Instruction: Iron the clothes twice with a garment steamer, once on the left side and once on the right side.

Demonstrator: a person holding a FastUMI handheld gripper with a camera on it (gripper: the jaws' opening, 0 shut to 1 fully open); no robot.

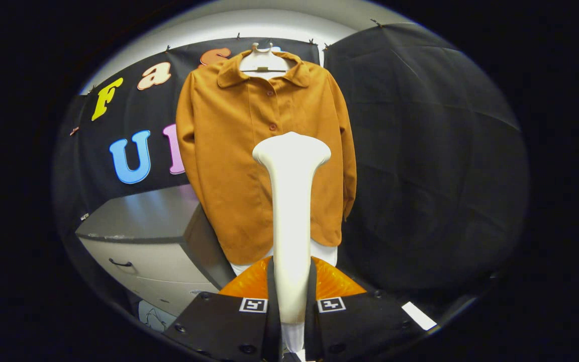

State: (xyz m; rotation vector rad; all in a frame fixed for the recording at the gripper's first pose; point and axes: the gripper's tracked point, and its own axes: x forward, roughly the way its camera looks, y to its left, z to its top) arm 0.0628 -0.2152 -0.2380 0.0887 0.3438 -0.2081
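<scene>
A white garment steamer [291,201] stands upright between my fingers, its handle clamped by both and its wide head up at the jacket's middle. My gripper [291,296] is shut on that handle. Beyond the steamer hangs a brown button-up jacket [229,151] on a white hanger [263,61] against the booth's black wall. The steamer head sits in front of the jacket's button line, slightly right of centre; whether it touches the cloth I cannot tell. A white hem [325,251] shows below the jacket's bottom edge.
A grey cabinet with drawers [143,236] stands to the left of the jacket, its top corner close to the jacket's lower left side. Black cloth [430,161] covers the wall to the right of the jacket.
</scene>
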